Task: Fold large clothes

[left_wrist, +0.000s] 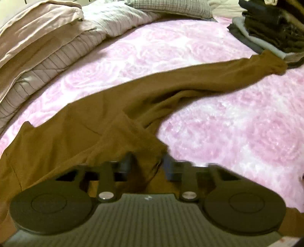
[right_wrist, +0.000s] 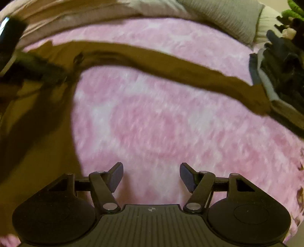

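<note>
Two grippers are working over a bed (left_wrist: 218,62) that is carrying a pink rose-patterned blanket, the largest thing in both views. Across it a brown garment (left_wrist: 62,133) is lying spread out, its body filling the near left of the left wrist view and one long sleeve (left_wrist: 209,76) reaching away to the right. The sleeve's cuff is ending just beside, perhaps touching, a stack of dark folded clothes (left_wrist: 273,30) at the far right. Folded pale bedding (left_wrist: 43,38) and a grey checked pillow (left_wrist: 171,7) are sitting along the far edge of the bed. The left gripper (left_wrist: 147,164) is pointing down at a second strip of the brown cloth, probably the other sleeve, lying folded over the body; its fingers are drawn together, with the cloth appearing pinched between them, though blur is softening that spot. The right gripper (right_wrist: 151,175) is hovering over bare blanket with its fingers standing well apart and nothing between them, the garment lying off to its left. Judging by this, the sleeve-folding step is under way: one sleeve is being dealt with while the long one is waiting. The next move probably calls for the free right gripper to reach the far cuff, close on it and bring it across the body without dragging the dark stack.
</note>
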Available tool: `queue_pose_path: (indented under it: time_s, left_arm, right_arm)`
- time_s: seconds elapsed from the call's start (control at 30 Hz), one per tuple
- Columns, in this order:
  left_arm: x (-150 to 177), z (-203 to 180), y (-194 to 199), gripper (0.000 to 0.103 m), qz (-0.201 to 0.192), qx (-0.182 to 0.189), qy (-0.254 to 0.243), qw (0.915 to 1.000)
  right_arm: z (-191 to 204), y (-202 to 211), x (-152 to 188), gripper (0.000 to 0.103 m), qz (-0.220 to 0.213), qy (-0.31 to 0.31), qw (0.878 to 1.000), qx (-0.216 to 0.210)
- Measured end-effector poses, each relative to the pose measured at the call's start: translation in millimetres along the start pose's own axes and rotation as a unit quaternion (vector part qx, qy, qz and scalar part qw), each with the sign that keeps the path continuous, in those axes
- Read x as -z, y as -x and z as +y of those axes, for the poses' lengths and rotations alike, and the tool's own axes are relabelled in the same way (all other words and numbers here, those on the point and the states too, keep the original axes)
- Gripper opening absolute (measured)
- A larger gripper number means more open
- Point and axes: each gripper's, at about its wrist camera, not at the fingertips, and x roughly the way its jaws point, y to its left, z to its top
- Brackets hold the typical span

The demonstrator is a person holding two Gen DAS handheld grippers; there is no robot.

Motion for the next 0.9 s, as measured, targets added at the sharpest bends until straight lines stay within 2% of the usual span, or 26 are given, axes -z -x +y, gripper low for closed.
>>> queue_pose_path:
  time_s: [0.1, 0.2, 0.3, 0.4, 0.5, 0.53, 0.6, 0.67, 0.7, 0.73, 0.77, 0.8, 0.9]
  left_arm:
    - [0.1, 19.7, 31.9, 0.003, -0.022, -0.018, 0.029, 0.9992]
    - [10.1, 56.9, 91.3, 0.002, -0.050, -0.047, 0.080, 0.9944]
    - [39.1, 106.9, 170.1, 0.002, -0.069, -0.095, 0.142, 0.9829]
    - [88.5, 163.7, 256.4, 0.002, -0.074, -0.162, 0.206, 0.9622]
    - [145.9, 215.7, 328.2, 0.003, -0.069, -0.230, 0.264, 0.9342]
    - [168.9, 232.3, 348.9, 0.003, -0.067, -0.261, 0.281, 0.9213]
    - [217.5, 264.5, 379.6, 0.018, -0.056, -0.322, 0.329, 0.8860]
    - [269.3, 290.4, 396.5, 0.033, -0.028, -0.363, 0.394, 0.8441]
    - [292.2, 295.5, 401.5, 0.035, -0.016, -0.369, 0.419, 0.8296]
    - [310.8, 294.8, 404.2, 0.035, -0.006, -0.366, 0.436, 0.8218]
    - [325.4, 288.9, 405.1, 0.035, -0.001, -0.357, 0.447, 0.8200]
    - [337.1, 279.9, 404.2, 0.035, 0.002, -0.338, 0.453, 0.8251]
    - [359.5, 235.4, 385.0, 0.037, 0.020, -0.255, 0.447, 0.8572]
  right_arm:
    - [2.5, 8.5, 1.6, 0.063, 0.000, -0.004, 1.000, -0.002]
    - [10.0, 20.9, -7.4, 0.063, -0.004, 0.005, 1.000, -0.006]
    - [26.0, 34.4, -20.7, 0.063, -0.014, 0.019, 1.000, -0.017]
    - [50.1, 46.9, -32.5, 0.063, -0.022, 0.046, 0.998, -0.033]
    - [81.2, 57.2, -37.4, 0.063, -0.031, 0.076, 0.996, -0.046]
    - [90.5, 59.1, -37.7, 0.063, -0.032, 0.085, 0.995, -0.048]
    - [111.5, 63.5, -37.0, 0.063, -0.034, 0.098, 0.993, -0.050]
    - [126.6, 68.8, -31.8, 0.063, -0.035, 0.102, 0.993, -0.048]
    - [132.2, 71.9, -29.7, 0.063, -0.035, 0.103, 0.993, -0.047]
    - [136.2, 74.8, -25.9, 0.063, -0.034, 0.103, 0.993, -0.045]
    - [139.1, 77.5, -21.3, 0.063, -0.031, 0.103, 0.993, -0.042]
    - [140.4, 80.2, -16.3, 0.063, -0.027, 0.101, 0.994, -0.037]
    - [137.1, 87.9, 1.1, 0.063, -0.012, 0.091, 0.995, -0.024]
